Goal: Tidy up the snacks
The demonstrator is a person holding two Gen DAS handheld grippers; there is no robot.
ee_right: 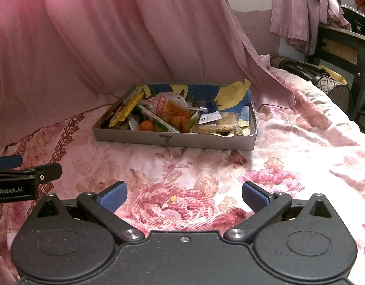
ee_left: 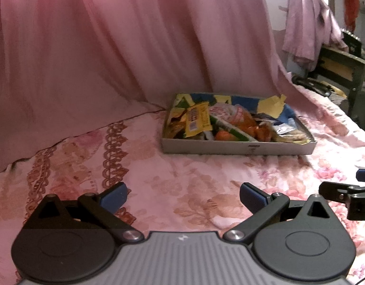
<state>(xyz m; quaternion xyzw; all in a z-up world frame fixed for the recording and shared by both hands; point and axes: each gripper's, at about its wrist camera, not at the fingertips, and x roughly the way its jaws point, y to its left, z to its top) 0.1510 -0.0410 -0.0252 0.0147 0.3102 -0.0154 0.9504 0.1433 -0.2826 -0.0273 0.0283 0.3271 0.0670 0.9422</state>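
Evidently the sorting is either finished or not yet begun: every snack in sight already sits inside the shallow cardboard box [ee_right: 173, 140], and nothing lies loose on the flowered bedspread [ee_right: 289, 156] except a tiny yellow crumb [ee_right: 173, 198]. Both tools are empty. The left gripper [ee_left: 183, 196] has its blue pads spread wide with only bedding between them, and the right gripper [ee_right: 183, 196] stands just as wide apart, holding nothing.

The box rests on the bed against the pink curtain [ee_right: 99, 35], well ahead of both grippers, a little to the right of centre for the left one and nearly straight ahead for the right one. Inside it, a yellow packet [ee_right: 126, 108] leans at the left end, a green-and-white stick pack [ee_right: 156, 118] lies diagonally in the middle beside an orange packet [ee_right: 176, 116], and a clear-wrapped grain bar [ee_right: 218, 124] fills the right end. They overlap loosely rather than lying in rows.

If tidying goes on, the next move would call for a reach forward over the near wall of the box and a pinch on a top-lying item. The slippery wrappers could slide or drag a neighbour along.
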